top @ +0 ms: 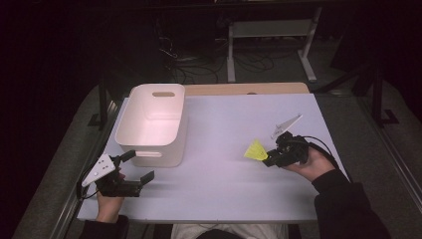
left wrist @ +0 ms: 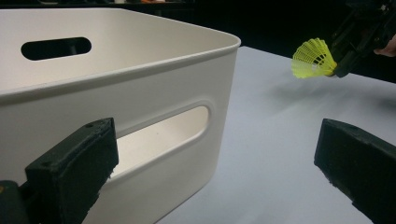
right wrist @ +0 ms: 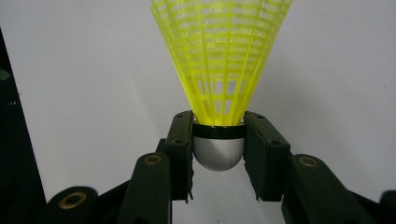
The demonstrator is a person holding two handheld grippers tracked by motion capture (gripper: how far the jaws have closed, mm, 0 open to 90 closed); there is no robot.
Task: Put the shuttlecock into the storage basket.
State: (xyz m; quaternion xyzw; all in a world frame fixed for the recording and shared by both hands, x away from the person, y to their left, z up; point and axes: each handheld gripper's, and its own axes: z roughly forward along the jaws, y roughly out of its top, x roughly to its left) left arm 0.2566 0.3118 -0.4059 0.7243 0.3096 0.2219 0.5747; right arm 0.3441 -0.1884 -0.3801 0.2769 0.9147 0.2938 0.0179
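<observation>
High view, left to right: left tool [top: 136, 166] low at the near-left corner of the white counter [top: 224, 199], jaws standing well apart with nothing between them, just beside the front wall of one white plastic bin [top: 152, 122] with slotted handles. Further right, one yellow plastic shuttlecock [top: 256, 150] held off the counter surface, near mid-right, skirt pointing toward the bin. Right tool [top: 271, 159] clamped on its rounded silver cap, pads pressing from both sides just under the black band, as seen close up in the right gripper view [right wrist: 218, 135].

Judged very light, with a thin mesh skirt likely to buckle under any squeeze; cap firm but smooth and domed, so liable to slip out of a loose hold. Best taken at the cap, as now, never by the skirt.

Count: one bin, one shuttlecock, two tools, one counter.
</observation>
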